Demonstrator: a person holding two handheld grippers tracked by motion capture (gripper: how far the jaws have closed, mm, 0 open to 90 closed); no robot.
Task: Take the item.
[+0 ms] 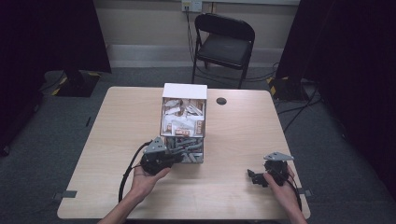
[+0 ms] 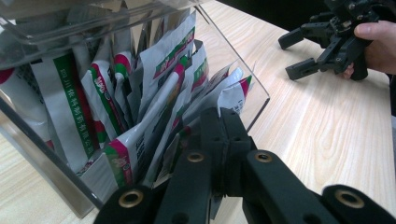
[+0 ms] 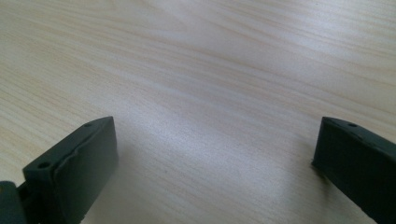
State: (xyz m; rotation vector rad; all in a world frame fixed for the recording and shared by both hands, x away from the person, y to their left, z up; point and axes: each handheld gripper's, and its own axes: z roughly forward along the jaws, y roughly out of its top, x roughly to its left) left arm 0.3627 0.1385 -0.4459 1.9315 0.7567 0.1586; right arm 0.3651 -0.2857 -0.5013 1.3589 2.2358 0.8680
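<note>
Jaws of the left gripper (image 2: 224,140) are clenched together at the near open end of the clear box (image 2: 243,79), pressed among the upright sachets (image 2: 154,98), though whether one packet is truly pinched between them I cannot tell (the packets crowd too tightly). Jaws of the right gripper (image 3: 210,154) stand released and wide, low over the bare bench (image 3: 196,65) well apart from the box. To do this step well, I judge, draw one sachet straight out along its length, slowly, so its neighbours do not follow.
</note>
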